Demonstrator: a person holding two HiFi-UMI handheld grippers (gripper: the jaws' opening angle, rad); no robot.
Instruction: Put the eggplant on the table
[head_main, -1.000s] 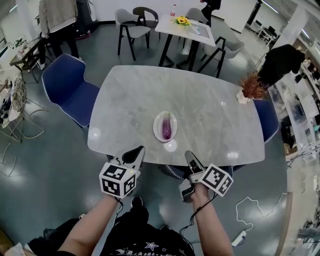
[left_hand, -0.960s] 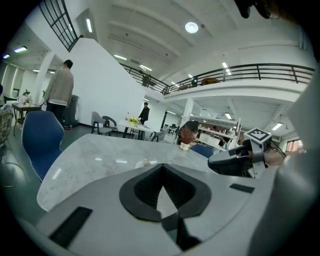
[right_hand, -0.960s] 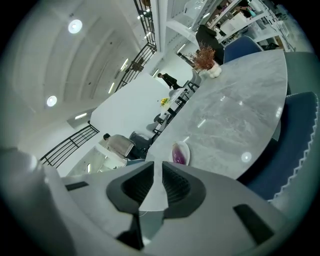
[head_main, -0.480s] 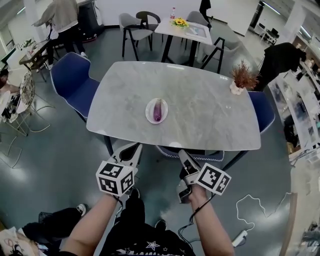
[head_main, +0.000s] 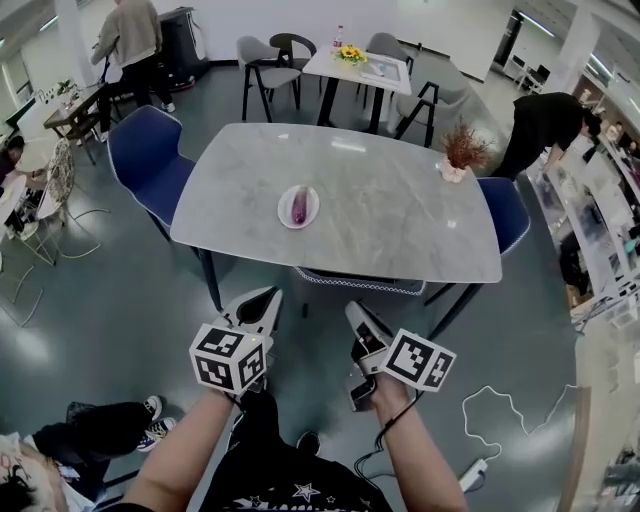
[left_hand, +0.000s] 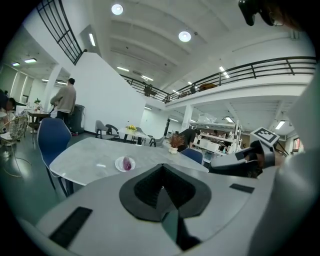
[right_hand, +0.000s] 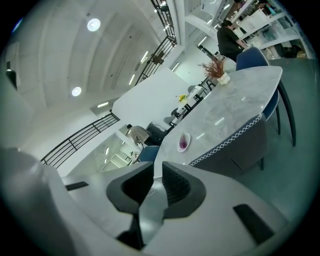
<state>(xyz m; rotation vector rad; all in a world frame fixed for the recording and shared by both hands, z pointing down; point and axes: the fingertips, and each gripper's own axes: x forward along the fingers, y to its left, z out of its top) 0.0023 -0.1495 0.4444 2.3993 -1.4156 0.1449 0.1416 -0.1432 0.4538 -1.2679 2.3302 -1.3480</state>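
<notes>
Lying on round white plate (head_main: 283, 213): purple eggplant (head_main: 297, 205); left tool (head_main: 268, 296) together, right tool (head_main: 355, 310) ajar.

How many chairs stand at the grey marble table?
3: blue chair at its left end, second blue chair at its right end, grey chair tucked under the near edge.

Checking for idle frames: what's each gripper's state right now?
Left gripper: closed, empty.
Right gripper: slightly open, empty.
</notes>
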